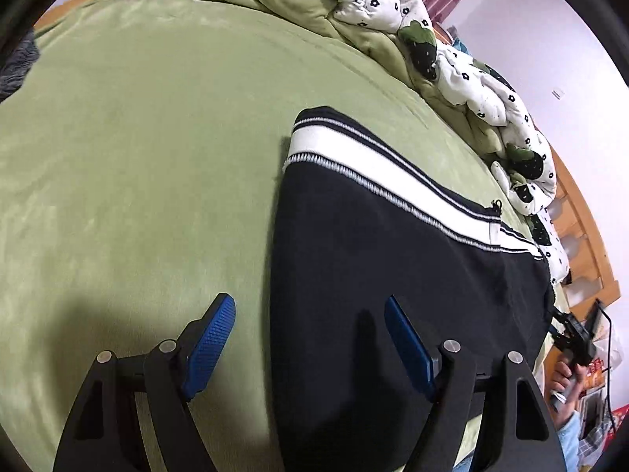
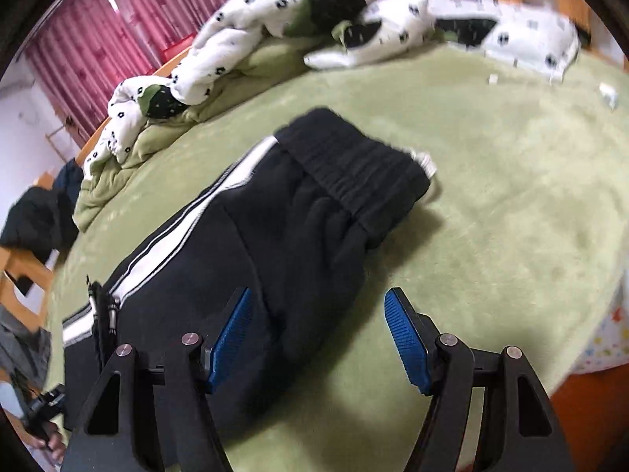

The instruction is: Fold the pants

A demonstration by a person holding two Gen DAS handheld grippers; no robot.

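Green bed point(image 1: 137, 137) holds half-folded pants point(image 2: 275, 236); both grippers point(image 1: 310, 338) point(image 2: 318, 334) gape empty, so pinch each end squarely before folding.

Both views are evenly and fairly brightly lit, with soft daylight-like tone and no harsh glare. Fisheye distortion bows the flat green fleece bedspread point(image 1: 137, 137) into a dome and curves the wooden bed frame point(image 1: 582, 212) — a black vignette rings each picture's corners. In the left wrist view, focus is mostly crisp; a soft-edged shadow pools on the fleece at lower left. The right wrist view is smeared by motion blur — the white quilt with black flower print point(image 2: 255, 39) and the waistband of the black trousers with white side stripes point(image 2: 314, 212) lose their edges, while a diffuse shadow lies beside the trousers.
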